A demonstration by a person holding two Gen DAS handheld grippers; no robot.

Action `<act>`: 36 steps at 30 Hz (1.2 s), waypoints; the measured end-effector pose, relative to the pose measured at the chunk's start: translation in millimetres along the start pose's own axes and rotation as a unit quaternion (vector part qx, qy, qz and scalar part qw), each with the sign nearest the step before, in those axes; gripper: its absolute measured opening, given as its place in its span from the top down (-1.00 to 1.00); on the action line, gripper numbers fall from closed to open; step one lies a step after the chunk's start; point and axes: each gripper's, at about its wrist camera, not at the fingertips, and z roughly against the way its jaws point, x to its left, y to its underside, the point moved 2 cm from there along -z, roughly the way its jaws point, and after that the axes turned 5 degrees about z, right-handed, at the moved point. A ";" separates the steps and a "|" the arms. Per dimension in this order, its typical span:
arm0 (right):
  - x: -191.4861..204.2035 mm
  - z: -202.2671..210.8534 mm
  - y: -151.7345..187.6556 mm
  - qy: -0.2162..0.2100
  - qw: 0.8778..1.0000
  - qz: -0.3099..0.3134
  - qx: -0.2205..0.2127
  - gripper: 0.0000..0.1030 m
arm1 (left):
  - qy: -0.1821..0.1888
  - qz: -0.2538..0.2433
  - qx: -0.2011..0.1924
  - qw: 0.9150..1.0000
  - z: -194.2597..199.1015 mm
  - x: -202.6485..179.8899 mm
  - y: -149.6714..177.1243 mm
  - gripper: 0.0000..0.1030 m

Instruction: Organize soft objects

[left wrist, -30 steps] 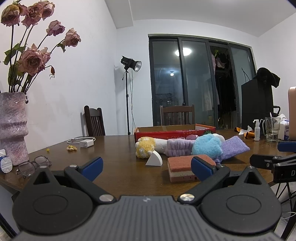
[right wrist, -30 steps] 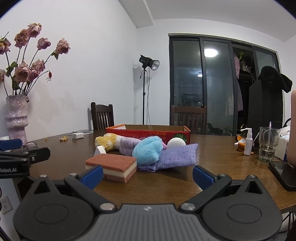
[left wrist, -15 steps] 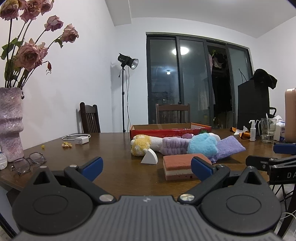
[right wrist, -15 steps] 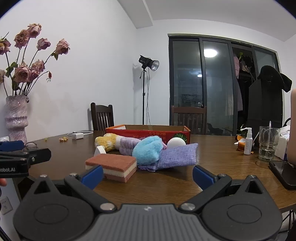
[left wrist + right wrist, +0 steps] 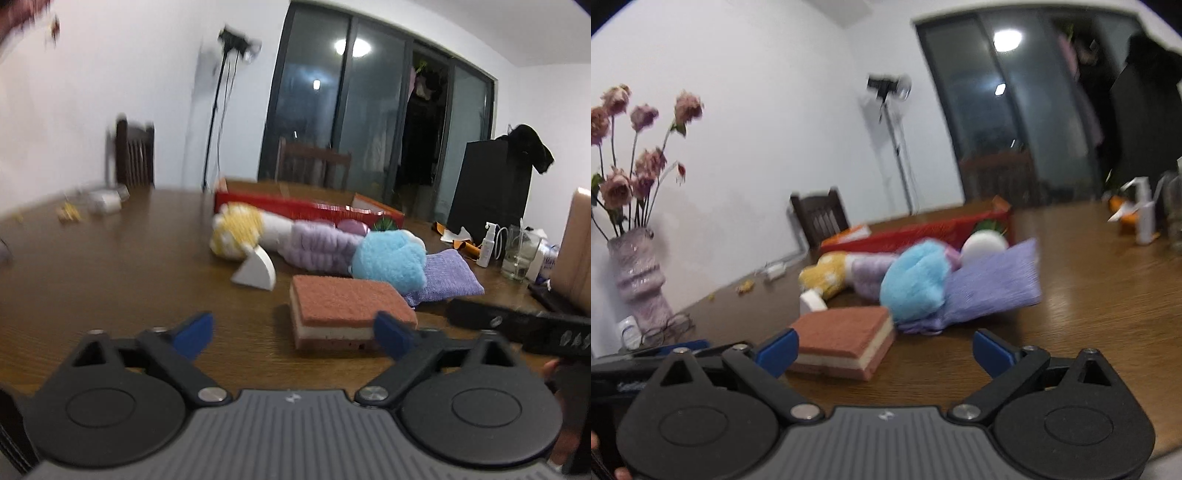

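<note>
Both jaws, just narrowing, stand apart before the sponge (image 5: 352, 302).

Both views are evenly lit from overhead: a round ceiling lamp reflection (image 5: 352, 47) glares in the dark glass sliding doors (image 5: 376, 122), and softer sheen lies on the brown wooden table (image 5: 1108, 295) toward its right edge. Motion blur smears both pictures, strongest at the left edge of the left wrist view, where the black studio light stand (image 5: 221, 103) and dark wooden chair (image 5: 135, 151) streak. Fisheye bending curves the doors, and dark vignetting fills the corners. Shadows under the objects are soft.
</note>
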 end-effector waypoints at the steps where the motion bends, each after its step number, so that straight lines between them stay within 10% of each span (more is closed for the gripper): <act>1: -1.6 -10.9 -3.3 -0.006 1.000 -0.005 0.017 -0.71 | 0.009 0.013 0.016 1.000 -9.1 3.4 -3.6 -0.41; 13: -18.3 -82.5 -15.1 -0.082 0.988 -0.100 0.087 0.32 | 0.111 0.097 0.087 0.985 -62.4 19.4 -24.1 0.18; 23: -12.2 -87.9 -87.5 -0.102 0.990 -0.071 0.062 0.36 | 0.132 0.100 0.045 0.985 -73.3 18.3 -101.9 0.22; 28: -42.6 -166.6 -164.1 -0.105 0.988 -0.089 0.066 0.28 | 0.165 0.120 0.035 0.978 -148.6 33.7 -187.2 0.22; 36: -84.2 -359.5 -240.0 -0.081 0.980 -0.105 0.147 0.29 | 0.079 0.141 0.096 0.982 -316.1 72.5 -262.0 0.22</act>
